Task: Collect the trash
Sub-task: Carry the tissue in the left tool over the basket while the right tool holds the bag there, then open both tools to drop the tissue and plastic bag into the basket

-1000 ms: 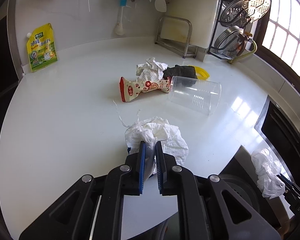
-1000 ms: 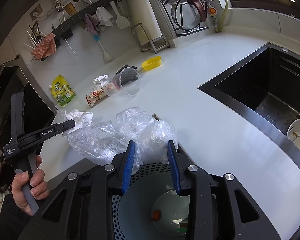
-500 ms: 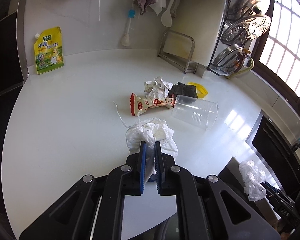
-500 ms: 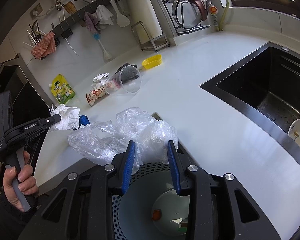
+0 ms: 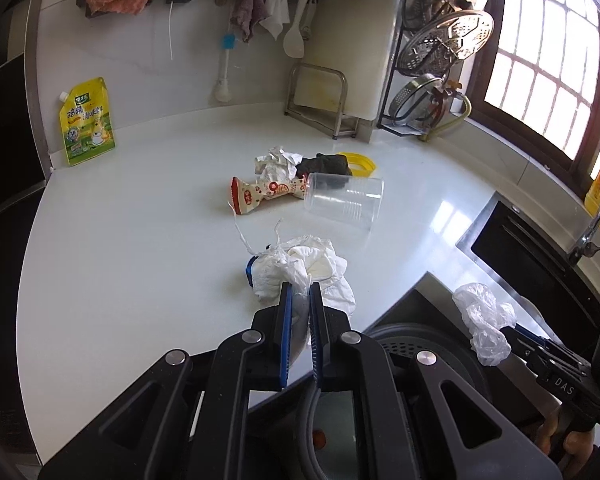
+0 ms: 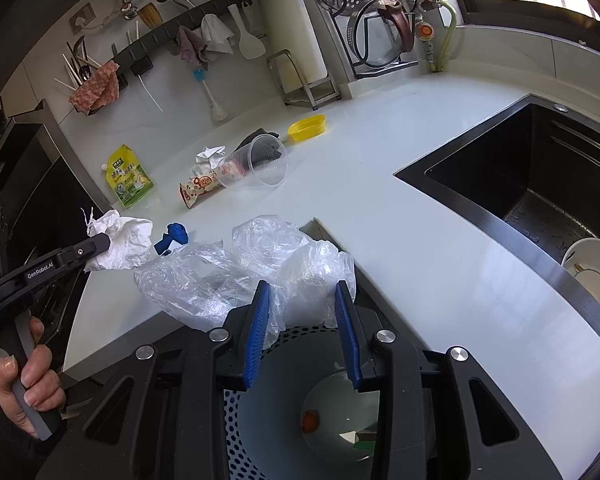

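Left wrist view: the left gripper [image 5: 299, 294] has its fingers [image 5: 285, 320] clamped on a crumpled white tissue wad [image 5: 300, 268], held over the near edge of the white desk [image 5: 140, 240]. A blue scrap [image 5: 249, 271] shows at the wad's left side. Farther back on the desk lie a printed snack wrapper [image 5: 264, 194], a clear plastic cup [image 5: 344, 204] on its side, a crumpled paper [image 5: 278, 162], a dark cloth [image 5: 324, 165] and a yellow lid [image 5: 362, 162].

Right wrist view: the right gripper [image 6: 304, 304] grips a clear plastic bag [image 6: 240, 272]; only the left blue finger [image 6: 256, 332] touches the film, and the other stands apart. Below the fingers sits a perforated trash bin [image 6: 236, 412]. A black sink [image 6: 540, 168] lies to the right
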The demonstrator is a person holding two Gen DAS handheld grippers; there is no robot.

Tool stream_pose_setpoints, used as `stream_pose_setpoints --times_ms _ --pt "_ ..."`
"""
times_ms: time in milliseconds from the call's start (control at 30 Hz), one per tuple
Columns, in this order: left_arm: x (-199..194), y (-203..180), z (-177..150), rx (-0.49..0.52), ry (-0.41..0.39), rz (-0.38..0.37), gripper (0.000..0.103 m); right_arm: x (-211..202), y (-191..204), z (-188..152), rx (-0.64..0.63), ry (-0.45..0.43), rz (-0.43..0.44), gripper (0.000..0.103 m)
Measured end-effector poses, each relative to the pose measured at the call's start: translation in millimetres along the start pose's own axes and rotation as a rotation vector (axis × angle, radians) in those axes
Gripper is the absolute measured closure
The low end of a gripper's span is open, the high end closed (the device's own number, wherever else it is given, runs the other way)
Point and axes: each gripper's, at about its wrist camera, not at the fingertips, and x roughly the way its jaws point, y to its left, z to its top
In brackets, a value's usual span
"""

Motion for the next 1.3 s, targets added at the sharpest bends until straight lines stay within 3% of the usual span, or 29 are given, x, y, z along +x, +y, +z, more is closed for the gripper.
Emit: stream_pose_setpoints --times_ms 533,867,1300 --pt "-10 -51 -85 0.115 0.11 -0.054 0.094 -44 5 -71 -0.021 0.041 -0.081 0.071" --pt "5 -62 -122 0.157 0.163 -0.022 0.094 -36 6 -110 -0.016 0.075 -0.094 0.071" --pt "32 -55 -142 0.149 0.222 0.022 0.094 -9 14 -123 -0.071 0.086 -0.167 0.071"
